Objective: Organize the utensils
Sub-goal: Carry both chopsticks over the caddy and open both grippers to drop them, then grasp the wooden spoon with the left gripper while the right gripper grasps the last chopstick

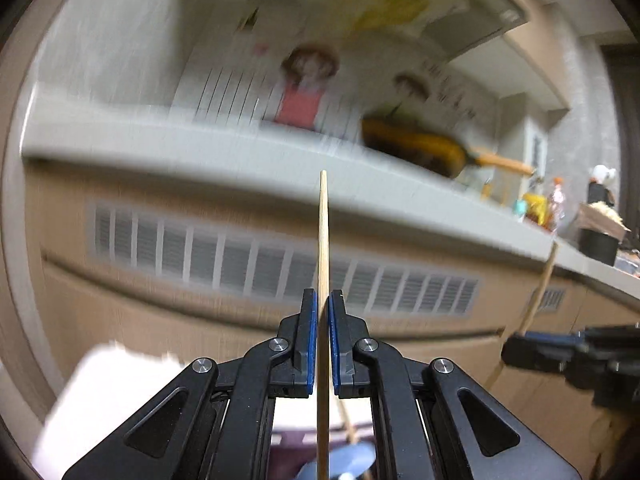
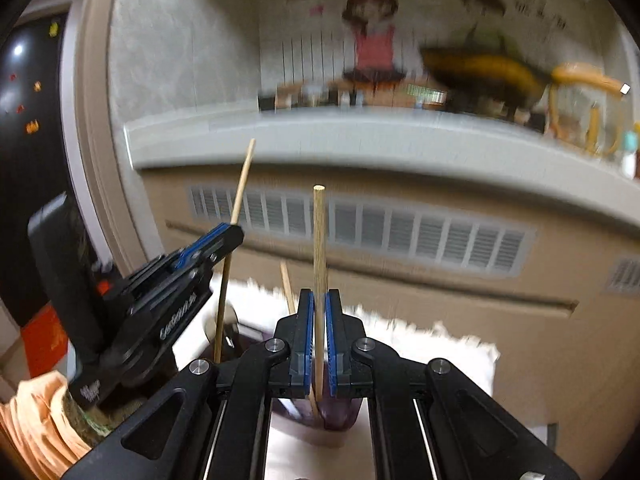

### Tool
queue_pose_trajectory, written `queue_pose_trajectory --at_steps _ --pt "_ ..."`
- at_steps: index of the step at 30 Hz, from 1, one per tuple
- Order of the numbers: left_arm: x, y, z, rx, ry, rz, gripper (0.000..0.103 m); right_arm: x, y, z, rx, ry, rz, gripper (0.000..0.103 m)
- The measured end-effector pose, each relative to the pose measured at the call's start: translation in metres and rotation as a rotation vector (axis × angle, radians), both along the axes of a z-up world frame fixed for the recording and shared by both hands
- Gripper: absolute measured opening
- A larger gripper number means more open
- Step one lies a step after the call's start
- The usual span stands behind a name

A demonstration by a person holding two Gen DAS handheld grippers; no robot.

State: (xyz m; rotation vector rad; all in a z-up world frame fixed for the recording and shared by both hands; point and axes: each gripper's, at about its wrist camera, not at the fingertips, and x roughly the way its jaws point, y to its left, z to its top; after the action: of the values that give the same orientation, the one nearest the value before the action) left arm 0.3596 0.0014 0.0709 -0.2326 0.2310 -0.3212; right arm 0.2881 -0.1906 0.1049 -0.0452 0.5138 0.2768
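My left gripper (image 1: 323,300) is shut on a thin wooden chopstick (image 1: 323,240) that stands upright between its blue pads. My right gripper (image 2: 319,300) is shut on a second wooden chopstick (image 2: 319,240), also upright. In the right wrist view the left gripper (image 2: 234,232) shows at the left, holding its chopstick (image 2: 241,184) tilted. In the left wrist view the right gripper (image 1: 520,344) shows at the right edge with its chopstick (image 1: 540,292). A third chopstick (image 2: 287,286) leans in a dark purple holder (image 2: 336,416) below my right gripper.
A grey counter edge (image 2: 360,140) runs across both views, with a vented cabinet front (image 2: 360,224) below it. A dark pan with a wooden handle (image 1: 420,148) sits on the counter. White cloth (image 2: 440,348) lies under the holder. Everything behind is motion-blurred.
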Motion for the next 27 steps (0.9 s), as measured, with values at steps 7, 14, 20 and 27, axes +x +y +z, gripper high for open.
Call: queue_pose_trajectory --at_steps 7,14,20,27 --pt "0.009 -0.007 -0.056 0.054 0.188 -0.016 0.008 0.028 0.010 -0.060 0.007 0.165 0.029 0.006" --pt "-0.003 -0.004 -0.062 0.067 0.299 -0.009 0.032 0.034 0.015 -0.092 -0.028 0.241 0.026 0.025" --pt "-0.039 -0.003 -0.049 0.114 0.294 0.000 0.046 0.012 0.008 -0.093 -0.071 0.182 -0.044 0.057" --pt "-0.091 -0.005 -0.034 0.203 0.293 0.000 0.067 -0.037 0.001 -0.095 -0.101 0.135 -0.087 0.089"
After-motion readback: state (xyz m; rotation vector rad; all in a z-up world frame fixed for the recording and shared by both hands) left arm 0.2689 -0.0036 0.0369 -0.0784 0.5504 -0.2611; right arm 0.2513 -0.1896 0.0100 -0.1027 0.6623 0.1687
